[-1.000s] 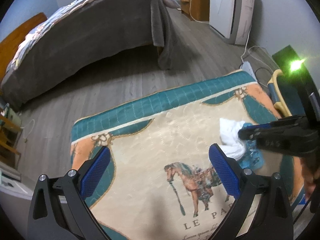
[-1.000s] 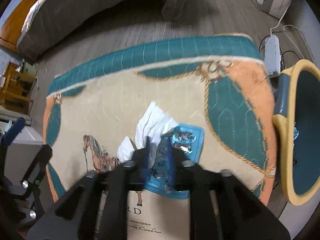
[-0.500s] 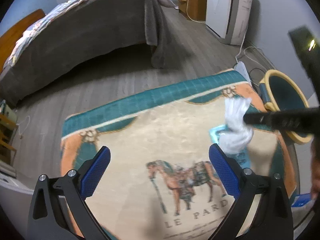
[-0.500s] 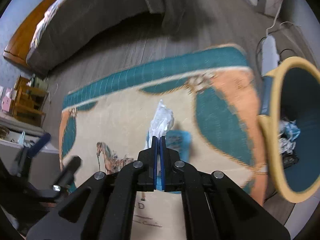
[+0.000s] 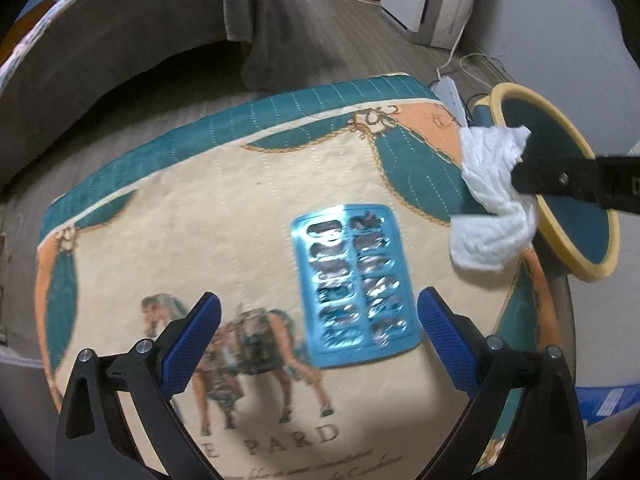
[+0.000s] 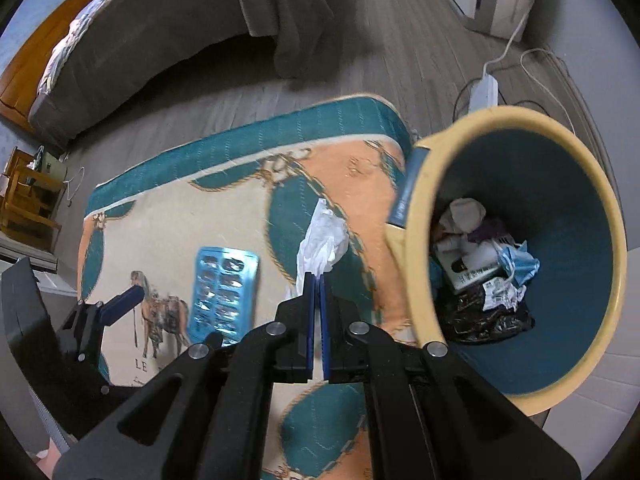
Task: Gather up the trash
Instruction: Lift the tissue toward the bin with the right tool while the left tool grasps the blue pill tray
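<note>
My right gripper (image 6: 316, 280) is shut on a crumpled white tissue (image 6: 322, 240), held in the air just left of the yellow-rimmed blue trash bin (image 6: 416, 280). In the left wrist view the tissue (image 5: 492, 200) hangs from the right gripper's fingers (image 5: 560, 178) at the bin's rim (image 5: 560, 236). A blue empty pill blister pack (image 5: 354, 284) lies flat on the horse-print rug (image 5: 200, 220). My left gripper (image 5: 318, 344) is open and empty, low over the rug, with the pack between and ahead of its fingertips. The pack also shows in the right wrist view (image 6: 224, 292).
The bin holds several pieces of trash (image 6: 480, 264). A grey-covered bed (image 6: 180, 32) stands beyond the rug. A white power strip with cables (image 6: 484, 90) lies on the wood floor behind the bin. A white appliance (image 5: 432, 0) stands by the wall.
My right gripper lifted the tissue off the rug and carried it right to the bin's rim, uncovering the blister pack. My left gripper moved forward and lower toward the pack.
</note>
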